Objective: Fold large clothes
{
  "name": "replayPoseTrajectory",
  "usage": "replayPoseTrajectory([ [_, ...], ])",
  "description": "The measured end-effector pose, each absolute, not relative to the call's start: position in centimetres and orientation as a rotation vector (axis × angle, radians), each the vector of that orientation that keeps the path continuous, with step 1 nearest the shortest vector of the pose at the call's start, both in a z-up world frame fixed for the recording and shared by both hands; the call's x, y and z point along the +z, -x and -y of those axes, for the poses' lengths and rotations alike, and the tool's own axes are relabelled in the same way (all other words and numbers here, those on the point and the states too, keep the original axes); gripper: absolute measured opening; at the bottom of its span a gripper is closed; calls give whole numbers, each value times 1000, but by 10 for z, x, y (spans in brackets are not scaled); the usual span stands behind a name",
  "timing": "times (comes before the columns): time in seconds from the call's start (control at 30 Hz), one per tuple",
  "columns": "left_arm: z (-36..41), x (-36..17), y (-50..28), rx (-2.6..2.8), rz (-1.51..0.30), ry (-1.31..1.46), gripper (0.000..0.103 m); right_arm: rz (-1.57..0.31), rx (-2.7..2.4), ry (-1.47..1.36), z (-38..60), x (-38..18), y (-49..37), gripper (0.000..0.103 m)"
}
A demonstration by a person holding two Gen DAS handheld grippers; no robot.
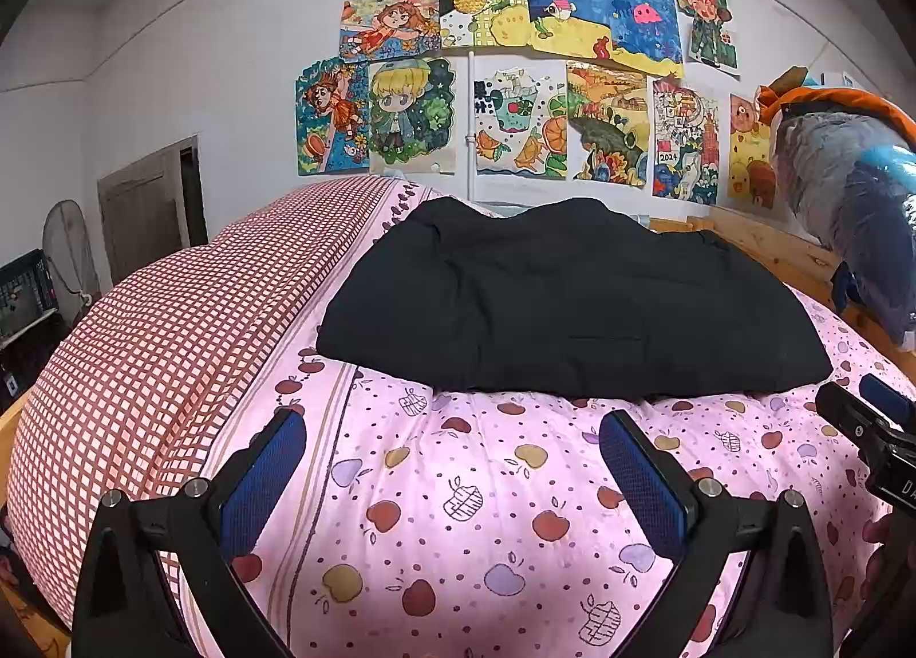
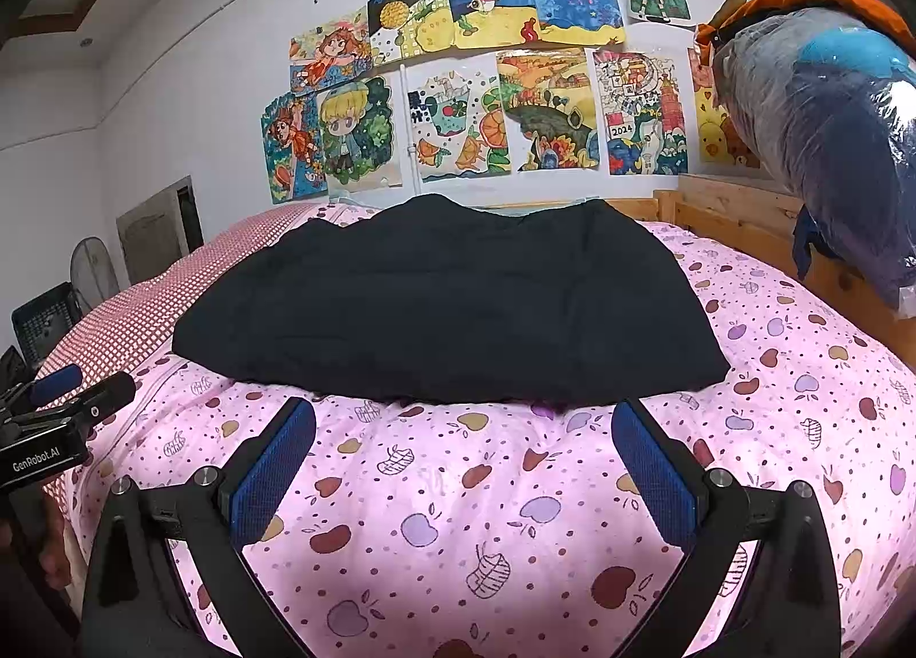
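A large black garment (image 1: 549, 303) lies folded in a flat, wide bundle on the pink apple-print bedspread (image 1: 458, 515); it also shows in the right wrist view (image 2: 446, 303). My left gripper (image 1: 452, 429) is open and empty, held over the bedspread just short of the garment's near edge. My right gripper (image 2: 464, 420) is open and empty, also just in front of the near edge. The right gripper shows at the right edge of the left wrist view (image 1: 876, 417), and the left gripper shows at the left edge of the right wrist view (image 2: 68, 400).
A red checked quilt (image 1: 172, 349) lies along the bed's left side. A wooden bed rail (image 2: 738, 217) and a plastic-wrapped bundle (image 2: 824, 137) stand at the right. Drawings (image 1: 515, 85) cover the back wall. A fan (image 1: 68, 245) and crate (image 1: 26, 291) stand at left.
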State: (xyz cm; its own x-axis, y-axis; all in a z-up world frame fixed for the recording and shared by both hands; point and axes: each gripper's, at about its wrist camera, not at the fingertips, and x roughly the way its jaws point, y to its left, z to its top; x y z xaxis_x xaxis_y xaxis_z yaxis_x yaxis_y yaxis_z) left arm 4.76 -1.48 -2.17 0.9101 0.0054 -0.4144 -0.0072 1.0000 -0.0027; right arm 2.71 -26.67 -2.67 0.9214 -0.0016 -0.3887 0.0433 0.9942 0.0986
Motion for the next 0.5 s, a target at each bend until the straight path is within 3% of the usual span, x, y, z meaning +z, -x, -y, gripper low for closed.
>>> replayPoseTrajectory([
  [0.5, 14, -21, -48, 6, -425, 3, 103, -398, -24, -105, 267, -27, -27, 101],
])
